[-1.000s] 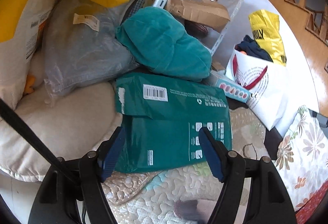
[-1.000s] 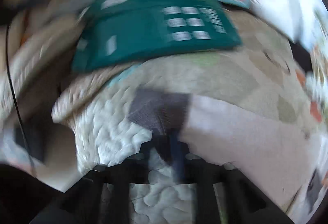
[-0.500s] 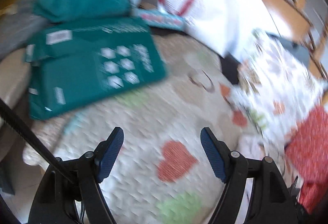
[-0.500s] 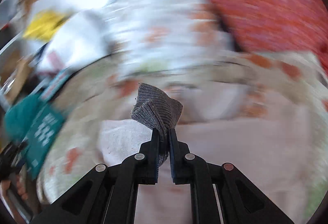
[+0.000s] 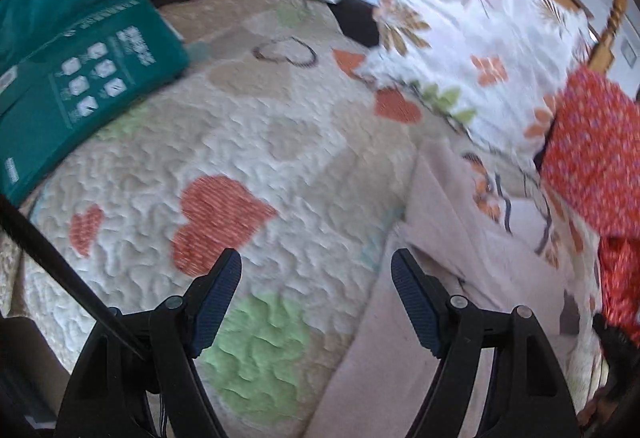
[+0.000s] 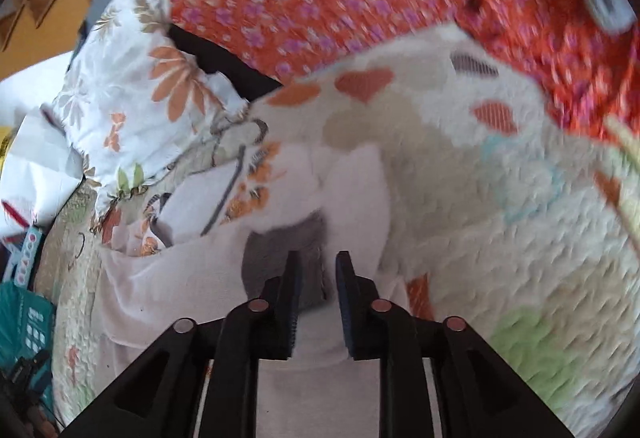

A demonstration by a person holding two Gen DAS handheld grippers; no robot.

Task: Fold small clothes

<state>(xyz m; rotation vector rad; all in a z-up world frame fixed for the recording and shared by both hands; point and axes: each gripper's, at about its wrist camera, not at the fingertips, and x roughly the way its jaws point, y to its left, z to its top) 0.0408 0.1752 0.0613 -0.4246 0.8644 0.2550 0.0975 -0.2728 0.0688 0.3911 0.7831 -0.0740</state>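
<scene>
My right gripper (image 6: 317, 262) has its jaws slightly parted, gripping nothing, with the grey sock (image 6: 280, 258) lying just ahead of and between the fingertips on the pale pink cloth (image 6: 168, 278). My left gripper (image 5: 316, 270) is wide open and empty above the heart quilt (image 5: 248, 141). The pink cloth lies ahead to its right; a green package (image 5: 80, 89) sits far ahead to its left.
</scene>
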